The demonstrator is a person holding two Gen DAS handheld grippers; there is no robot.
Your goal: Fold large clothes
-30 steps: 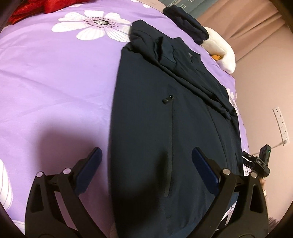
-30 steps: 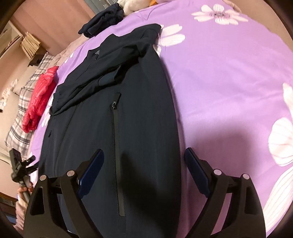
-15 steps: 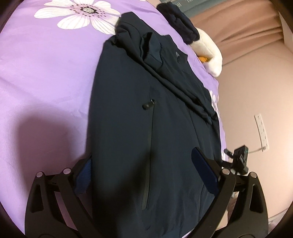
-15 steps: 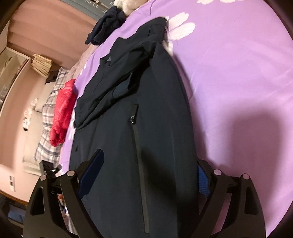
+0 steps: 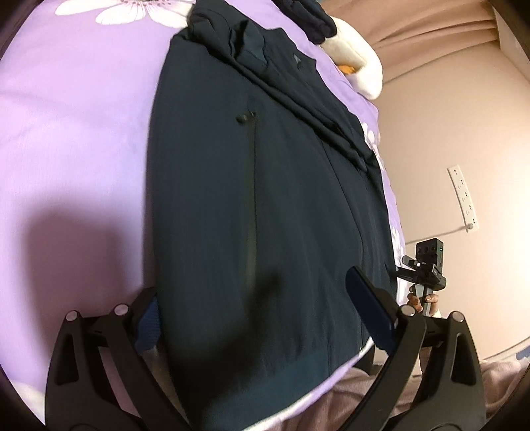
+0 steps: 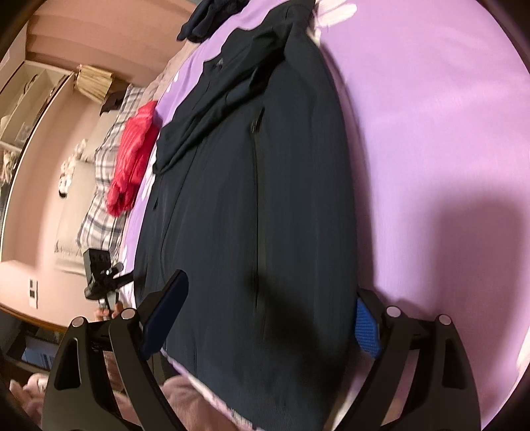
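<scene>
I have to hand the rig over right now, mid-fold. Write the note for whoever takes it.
Left gripper: jaws wide open, low over the hem end of the navy jacket, straddling its outer edge; nothing gripped.
Right gripper: also wide open, straddling the opposite edge near the hem; nothing gripped.
Jacket lies lengthwise on the purple floral bedspread, hem towards you, both sleeves already folded across the chest.
Left to do: grip the hem corners and fold the bottom up towards the collar.
Nearby: a red garment and another dark garment at the far end.
</scene>
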